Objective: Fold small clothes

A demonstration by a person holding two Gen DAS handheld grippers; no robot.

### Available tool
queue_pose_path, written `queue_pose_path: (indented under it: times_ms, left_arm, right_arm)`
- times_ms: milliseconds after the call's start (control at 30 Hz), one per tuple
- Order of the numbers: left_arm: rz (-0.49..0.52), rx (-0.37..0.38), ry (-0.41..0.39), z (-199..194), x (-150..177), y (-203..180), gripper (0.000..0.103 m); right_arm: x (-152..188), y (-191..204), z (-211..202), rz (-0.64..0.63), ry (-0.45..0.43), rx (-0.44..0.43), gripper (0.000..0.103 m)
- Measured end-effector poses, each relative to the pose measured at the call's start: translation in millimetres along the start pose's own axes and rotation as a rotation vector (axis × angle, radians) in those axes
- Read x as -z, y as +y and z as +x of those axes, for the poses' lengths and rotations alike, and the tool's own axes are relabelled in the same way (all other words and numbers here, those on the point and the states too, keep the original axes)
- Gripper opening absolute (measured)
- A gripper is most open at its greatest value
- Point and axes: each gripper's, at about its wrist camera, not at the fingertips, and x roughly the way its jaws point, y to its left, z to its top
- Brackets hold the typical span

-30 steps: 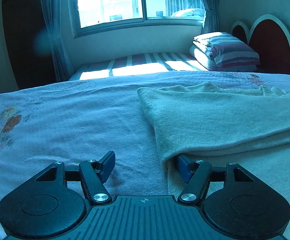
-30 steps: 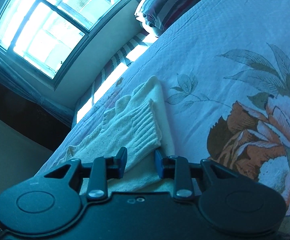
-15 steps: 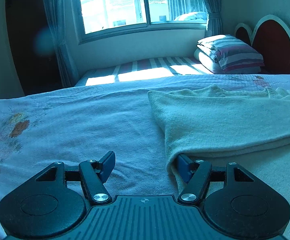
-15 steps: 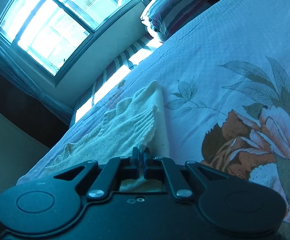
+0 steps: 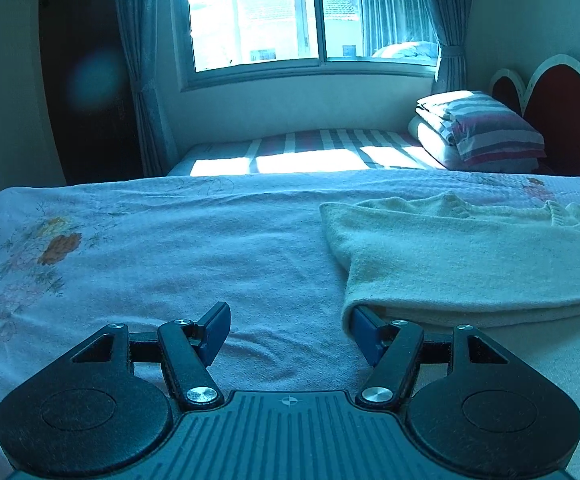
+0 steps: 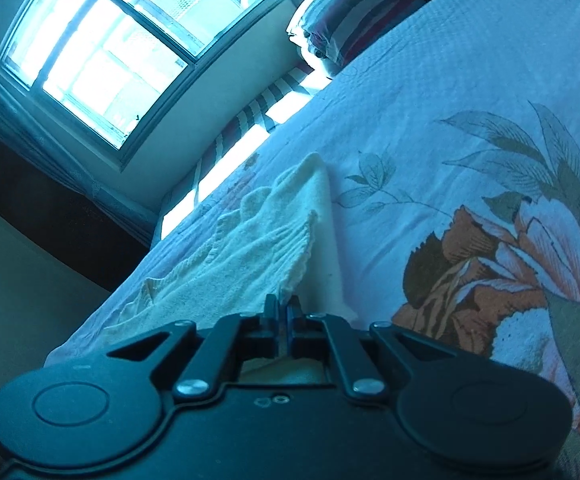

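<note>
A bed [image 5: 209, 248] under a pale flowered bedspread [image 6: 470, 128] fills both views, with a sunlit window [image 5: 273, 20] at twelve o'clock in the left wrist view and at ten o'clock in the tilted right wrist view. A dark red headboard [image 5: 562, 120] sits at two o'clock in the left view, with a stack of striped bedding [image 5: 486, 132] just beside it. The cream knitted sweater [image 5: 470, 264] lies folded over on the bedspread at three o'clock in the left view, and runs from the centre toward nine o'clock in the right view. The left gripper [image 5: 290, 332] hangs low at six o'clock with its jaws spread wide; its right blue pad is tucked under the near corner of the sweater's fold, while the other pad is over bare bedspread. The right gripper [image 6: 281, 312] has its jaws pressed together on the ribbed edge of the sweater [image 6: 265, 252], the cloth rising from the pinch point.
</note>
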Motion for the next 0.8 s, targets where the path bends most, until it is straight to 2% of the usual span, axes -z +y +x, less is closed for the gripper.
queue_pose_path:
  times_ms: [100, 133, 300, 367, 400, 433, 533, 633, 767, 800]
  left_arm:
    - [0.004, 0.013, 0.08, 12, 5, 2, 0.066]
    - [0.0, 0.018, 0.083, 13, 7, 3, 0.066]
    - [0.02, 0.029, 0.105, -1, 15, 20, 0.066]
    - [0.029, -0.007, 0.093, -9, 14, 30, 0.066]
    - [0.031, -0.004, 0.062, -13, 8, 33, 0.066]
    - [0.031, 0.017, 0.03, -14, 1, 31, 0.066]
    - [0.054, 0.116, -0.02, 2, -27, 2, 0.066]
    - [0.112, 0.219, -0.024, 29, -44, -41, 0.066]
    - [0.205, 0.246, 0.017, 64, -43, -76, 0.066]
    - [0.202, 0.255, 0.016, 68, -42, -77, 0.069]
  right_arm:
    - [2, 1, 6, -0.021, 0.035, 0.044, 0.005]
    - [4, -3, 12, -0.023, 0.054, 0.069, 0.005]
    - [5, -10, 7, 0.004, 0.028, 0.053, 0.004]
    - [3, -7, -4, -0.037, 0.0, 0.088, 0.007]
    - [1, -4, -13, -0.064, -0.035, 0.109, 0.016]
    - [-2, 1, -22, -0.109, -0.08, 0.131, 0.017]
    - [-17, 19, -19, -0.214, -0.093, 0.108, 0.015]
    - [-22, 46, 17, -0.359, -0.039, 0.1, 0.015]
    - [-20, 57, 55, -0.477, 0.008, 0.144, 0.015]
    - [-20, 55, 61, -0.494, 0.023, 0.163, 0.01]
